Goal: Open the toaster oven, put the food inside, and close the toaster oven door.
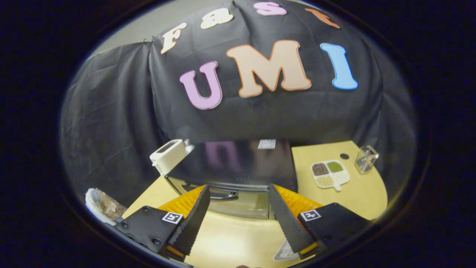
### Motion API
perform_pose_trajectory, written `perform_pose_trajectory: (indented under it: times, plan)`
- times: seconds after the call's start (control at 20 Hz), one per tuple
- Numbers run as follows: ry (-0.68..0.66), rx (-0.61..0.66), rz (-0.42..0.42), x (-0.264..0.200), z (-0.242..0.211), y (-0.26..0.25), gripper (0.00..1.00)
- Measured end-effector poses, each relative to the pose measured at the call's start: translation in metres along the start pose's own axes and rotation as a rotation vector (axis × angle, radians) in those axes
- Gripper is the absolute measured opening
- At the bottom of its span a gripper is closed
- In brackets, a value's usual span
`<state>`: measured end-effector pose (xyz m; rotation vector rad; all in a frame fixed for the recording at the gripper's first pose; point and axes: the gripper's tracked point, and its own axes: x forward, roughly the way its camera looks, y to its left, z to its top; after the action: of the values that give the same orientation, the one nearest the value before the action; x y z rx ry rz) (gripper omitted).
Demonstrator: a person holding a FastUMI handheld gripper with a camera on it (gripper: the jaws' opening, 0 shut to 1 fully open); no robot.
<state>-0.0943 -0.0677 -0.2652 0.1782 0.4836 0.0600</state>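
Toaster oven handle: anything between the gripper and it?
Nothing visible. The gripper is open, its fingers spread above the table, and the toaster oven sits just ahead with its door handle showing in the gap between them. The door looks closed. The divided dish and clear cup stand off to the side.

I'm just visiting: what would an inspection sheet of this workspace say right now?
Surface: pale wooden table, lit from above.
Job's things: toaster oven just ahead of the fingers, door closed, dark handle across its front; the food cannot be told.
Clutter: white box beside the oven; sectioned dish of grains and clear cup on its other side; basket off the table's edge.
Grippers: gripper open, fingers apart, holding nothing, aimed at the oven door.
Cables: nothing seen.
Surroundings: black cloth wall behind.
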Motion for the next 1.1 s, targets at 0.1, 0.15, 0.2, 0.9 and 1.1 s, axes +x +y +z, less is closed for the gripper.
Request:
perform_pose_trajectory:
  times: [0.1, 0.15, 0.2, 0.9, 1.1]
  plan:
    - [-0.090, -0.012, -0.030, -0.021, 0.052, -0.012, 0.98]
    - [-0.128, -0.014, -0.043, -0.032, 0.077, -0.017, 0.98]
    - [-0.163, -0.018, -0.055, -0.042, 0.101, -0.022, 0.98]
    - [-0.416, -0.110, -0.145, -0.121, 0.257, -0.092, 0.98]
    - [-0.416, -0.105, -0.134, -0.121, 0.258, -0.102, 0.98]
